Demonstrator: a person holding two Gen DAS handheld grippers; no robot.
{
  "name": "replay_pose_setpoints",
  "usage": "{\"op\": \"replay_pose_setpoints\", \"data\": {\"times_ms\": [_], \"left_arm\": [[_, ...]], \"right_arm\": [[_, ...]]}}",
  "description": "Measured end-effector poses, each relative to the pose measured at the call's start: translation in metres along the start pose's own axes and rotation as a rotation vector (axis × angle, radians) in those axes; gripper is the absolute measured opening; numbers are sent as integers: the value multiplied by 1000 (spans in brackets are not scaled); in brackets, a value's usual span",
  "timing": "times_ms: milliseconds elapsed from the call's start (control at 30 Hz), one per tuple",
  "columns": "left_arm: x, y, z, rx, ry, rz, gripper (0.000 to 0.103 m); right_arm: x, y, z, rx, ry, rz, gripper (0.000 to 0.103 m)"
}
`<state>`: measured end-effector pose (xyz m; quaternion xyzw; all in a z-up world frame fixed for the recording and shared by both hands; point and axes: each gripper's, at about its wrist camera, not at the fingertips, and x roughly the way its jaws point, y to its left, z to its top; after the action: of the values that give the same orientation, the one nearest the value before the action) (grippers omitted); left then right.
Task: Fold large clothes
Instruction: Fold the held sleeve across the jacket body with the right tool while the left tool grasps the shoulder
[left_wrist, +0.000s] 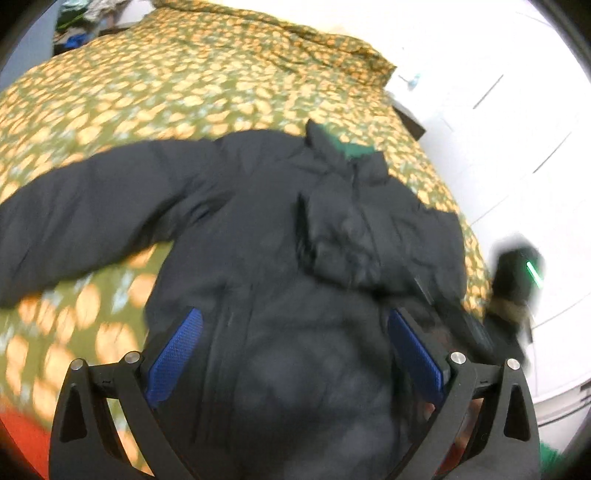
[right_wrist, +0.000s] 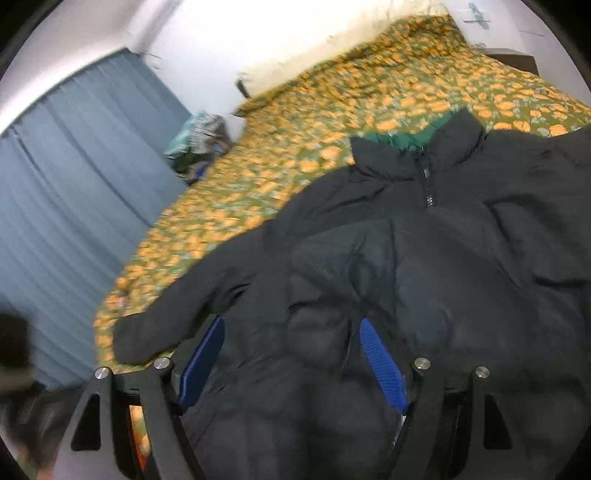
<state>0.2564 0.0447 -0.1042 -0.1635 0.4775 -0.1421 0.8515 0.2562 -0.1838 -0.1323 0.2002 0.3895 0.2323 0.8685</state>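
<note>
A black puffer jacket (left_wrist: 266, 236) lies front up on a bed, collar toward the far side, green lining showing at the neck. One sleeve (left_wrist: 74, 218) stretches out to the left; the other sleeve is folded across the chest. My left gripper (left_wrist: 293, 321) is open, its blue pads wide apart above the jacket's lower body. The jacket also fills the right wrist view (right_wrist: 424, 277), with its zipped collar (right_wrist: 424, 158) at the top. My right gripper (right_wrist: 291, 332) is open above the jacket's lower part, holding nothing.
The bed is covered by a green and orange patterned spread (left_wrist: 166, 85). Blue curtains (right_wrist: 55, 203) hang at the left. A pile of clothes (right_wrist: 195, 144) sits beside the bed. White wall and cabinets (left_wrist: 517, 147) stand at the right.
</note>
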Motion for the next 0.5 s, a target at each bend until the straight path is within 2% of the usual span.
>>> {"op": "replay_pose_setpoints", "data": {"times_ms": [100, 167, 233, 300, 333, 367, 400, 433, 467, 500], "left_arm": [[47, -13, 28, 47, 47, -26, 101], [83, -23, 43, 69, 108, -55, 100], [119, -32, 52, 84, 154, -7, 100], [158, -38, 60, 95, 204, 67, 93], [168, -39, 61, 100, 219, 88, 70], [180, -41, 62, 111, 244, 98, 37], [185, -45, 63, 124, 249, 90, 25], [184, -47, 65, 133, 239, 99, 17], [180, -52, 69, 155, 219, 108, 11], [172, -58, 77, 185, 189, 112, 10]], "right_arm": [[-43, 0, -19, -20, -17, -13, 78], [-72, -4, -33, -19, -14, -29, 78], [-91, -10, -43, -13, -7, -38, 78], [-111, -16, -57, 3, -9, -44, 78], [-118, -19, -63, 11, -11, -45, 78], [-126, -23, -68, 23, -14, -44, 78], [-135, -28, -71, 36, -19, -40, 78], [-139, -30, -72, 43, -21, -40, 78], [-149, -37, -72, 59, -30, -46, 78], [-155, -44, -71, 70, -37, -51, 78]]}}
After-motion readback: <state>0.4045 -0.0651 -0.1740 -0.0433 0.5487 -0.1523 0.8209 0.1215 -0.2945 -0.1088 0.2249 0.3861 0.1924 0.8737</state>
